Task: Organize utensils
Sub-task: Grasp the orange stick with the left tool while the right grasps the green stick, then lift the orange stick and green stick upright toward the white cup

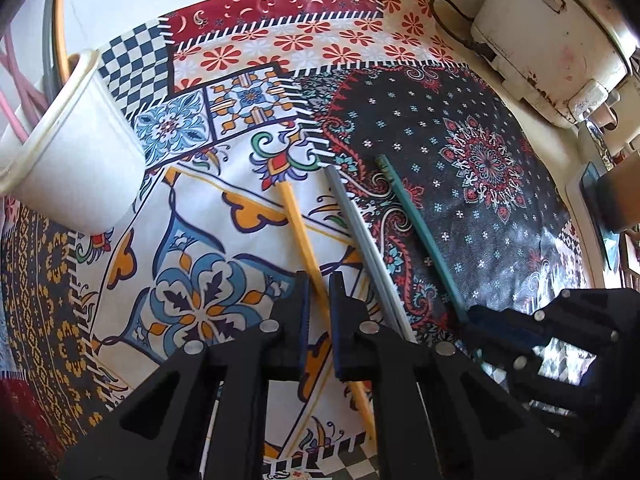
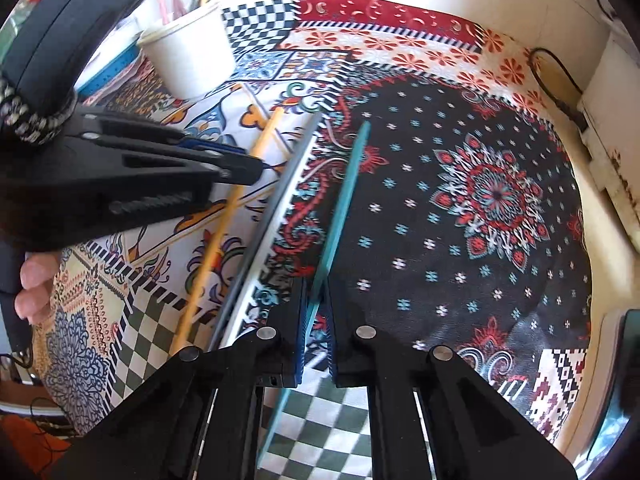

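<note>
Chopsticks on patterned cloth, both grippers engaged.
Left gripper [image 1: 319, 280] is pinching the yellow chopstick [image 1: 298, 220]; right gripper [image 2: 317, 288] is pinching the teal chopstick [image 2: 348, 184]; grey pair [image 1: 352, 220] is lying between; white cup [image 1: 76, 148] is standing far left.

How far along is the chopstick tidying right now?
Done: pink chopsticks already stand in the white cup. In hand: left gripper shut on the yellow chopstick, right gripper shut on the teal chopstick. Left: the grey chopsticks lie on the tablecloth.

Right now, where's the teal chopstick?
In the right wrist view the teal chopstick lies on the dark patch of the tablecloth, pinched by the right gripper, right of the grey chopsticks.
</note>
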The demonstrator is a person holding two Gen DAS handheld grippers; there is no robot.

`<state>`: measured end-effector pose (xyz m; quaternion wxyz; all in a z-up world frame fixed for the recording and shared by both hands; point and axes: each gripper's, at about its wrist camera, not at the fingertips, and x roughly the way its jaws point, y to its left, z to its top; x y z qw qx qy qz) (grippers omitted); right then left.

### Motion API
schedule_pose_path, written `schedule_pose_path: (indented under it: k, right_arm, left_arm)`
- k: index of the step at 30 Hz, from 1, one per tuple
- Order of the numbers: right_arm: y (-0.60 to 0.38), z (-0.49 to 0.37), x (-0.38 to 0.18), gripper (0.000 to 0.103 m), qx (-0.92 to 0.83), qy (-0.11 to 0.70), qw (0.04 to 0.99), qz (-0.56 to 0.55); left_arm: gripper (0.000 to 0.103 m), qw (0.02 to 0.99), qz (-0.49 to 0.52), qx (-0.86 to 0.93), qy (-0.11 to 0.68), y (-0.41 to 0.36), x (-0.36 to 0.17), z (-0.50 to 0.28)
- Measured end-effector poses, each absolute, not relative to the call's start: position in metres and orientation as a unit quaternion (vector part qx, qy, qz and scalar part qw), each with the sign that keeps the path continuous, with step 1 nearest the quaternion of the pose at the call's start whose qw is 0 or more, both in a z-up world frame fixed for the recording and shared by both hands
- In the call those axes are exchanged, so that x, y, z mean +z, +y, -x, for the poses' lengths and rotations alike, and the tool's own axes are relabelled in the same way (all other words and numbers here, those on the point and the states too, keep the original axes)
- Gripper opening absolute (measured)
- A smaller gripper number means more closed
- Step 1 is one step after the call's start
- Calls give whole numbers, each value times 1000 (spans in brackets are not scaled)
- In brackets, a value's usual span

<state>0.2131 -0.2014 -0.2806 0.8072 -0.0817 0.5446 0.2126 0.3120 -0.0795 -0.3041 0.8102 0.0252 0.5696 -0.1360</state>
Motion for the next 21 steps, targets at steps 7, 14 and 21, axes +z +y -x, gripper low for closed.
schedule_pose_path:
  k: [7,14,21]
  right_arm:
    - [-223,-213,-278,5,207,560,800,58]
    - [-236,-228,-275,7,206,586,783,14]
    - [-219,-254,-278,7,204,584,785,25]
  left_arm:
    - [5,799,-3,-141,585,-55,-305,-291]
    - [5,782,21,-152,604,-34,-305,-280]
    - [5,777,30,-150,611,-33,-305,-290]
